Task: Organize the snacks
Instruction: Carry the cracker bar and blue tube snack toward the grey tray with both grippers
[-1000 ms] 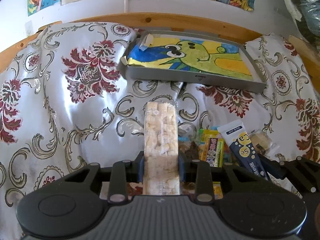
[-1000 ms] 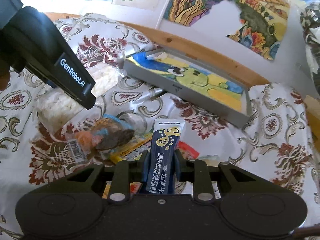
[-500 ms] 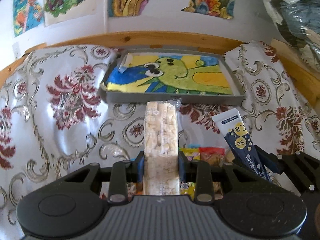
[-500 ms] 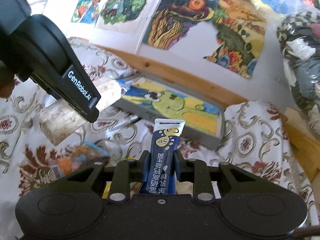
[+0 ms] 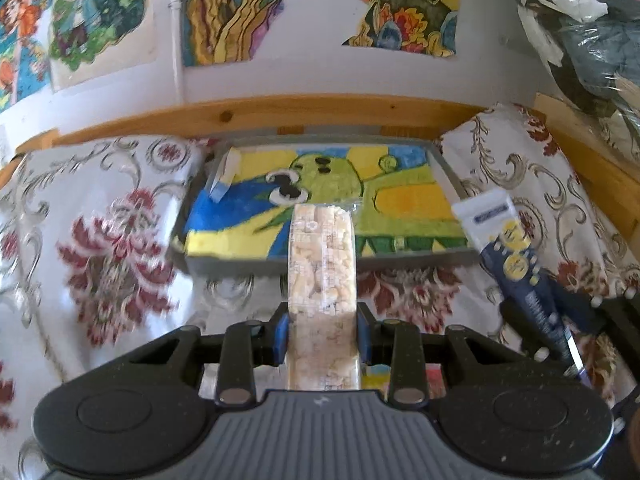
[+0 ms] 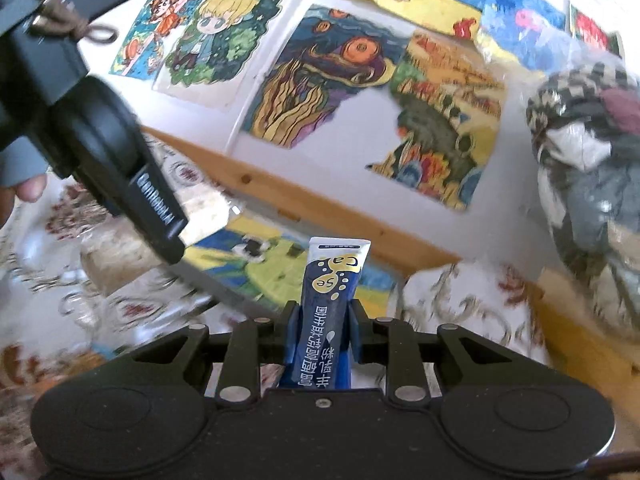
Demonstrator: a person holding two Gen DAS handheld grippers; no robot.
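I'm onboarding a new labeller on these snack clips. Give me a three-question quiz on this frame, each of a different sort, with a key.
1. True or false: the left hand-held gripper is shut on a clear pack of pale puffed snack.
2. What does the right hand-held gripper hold? A) a red bag B) a dark blue stick pack C) nothing
3. Fill in: the grey tray ahead is lined with a ___ of a green animal.

Key: 1 true; 2 B; 3 drawing
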